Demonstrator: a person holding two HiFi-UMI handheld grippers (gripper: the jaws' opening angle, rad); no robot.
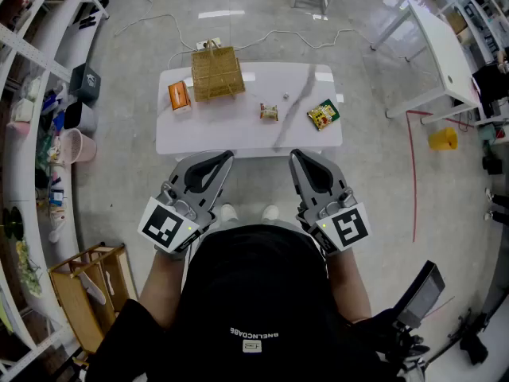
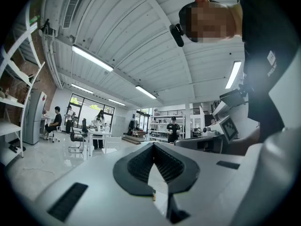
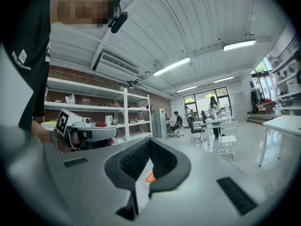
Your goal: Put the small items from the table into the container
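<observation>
In the head view a white table holds a woven basket at its back left. An orange box lies left of the basket. A small snack packet, a tiny round item and a green packet lie to the right. My left gripper and right gripper hover side by side at the table's near edge, both shut and empty. In the left gripper view the left gripper has its jaws together. The right gripper looks the same in its own view, with the orange box showing through the gap.
A second white table stands at the right, with a yellow object on the floor beside it. Shelving and a pink bin line the left side. A wooden crate sits at the lower left. People work at desks far off.
</observation>
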